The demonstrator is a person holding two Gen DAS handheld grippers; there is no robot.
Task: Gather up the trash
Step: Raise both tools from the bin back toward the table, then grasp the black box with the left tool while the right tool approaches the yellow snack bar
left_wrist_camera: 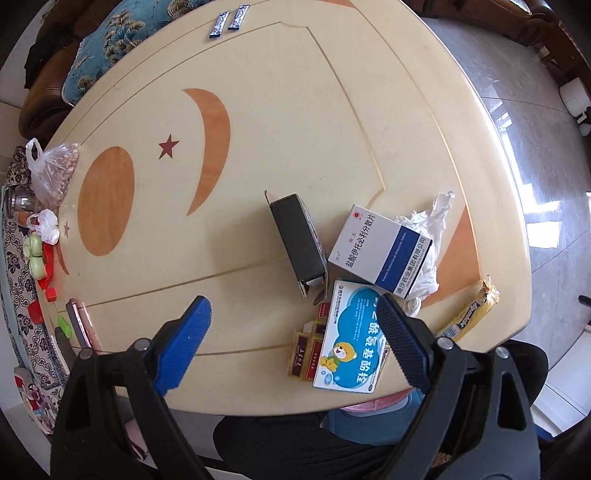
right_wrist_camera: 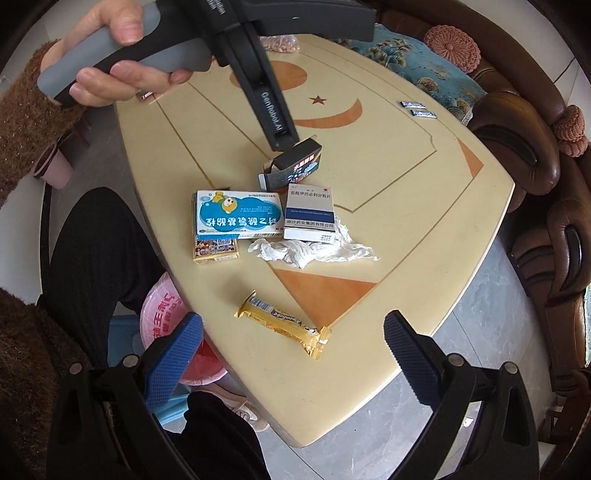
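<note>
Trash lies on the cream table (left_wrist_camera: 258,110): a dark open box (left_wrist_camera: 299,240) (right_wrist_camera: 293,166), a blue bear box (left_wrist_camera: 351,339) (right_wrist_camera: 236,216) on a yellow pack (left_wrist_camera: 304,350) (right_wrist_camera: 214,251), a white-and-blue medicine box (left_wrist_camera: 384,247) (right_wrist_camera: 310,214), crumpled tissue (left_wrist_camera: 428,236) (right_wrist_camera: 310,253) and a gold snack wrapper (left_wrist_camera: 469,314) (right_wrist_camera: 284,325). My left gripper (left_wrist_camera: 295,339) is open and empty above the near table edge, its right finger over the bear box. My right gripper (right_wrist_camera: 295,354) is open and empty, just short of the wrapper.
A pink bin (right_wrist_camera: 173,332) stands on the floor by my leg. Two sachets (left_wrist_camera: 229,20) (right_wrist_camera: 417,109) lie at the far side. A peanut bag (left_wrist_camera: 55,170), phone (left_wrist_camera: 79,325) and small items line the left edge. Sofas surround the table.
</note>
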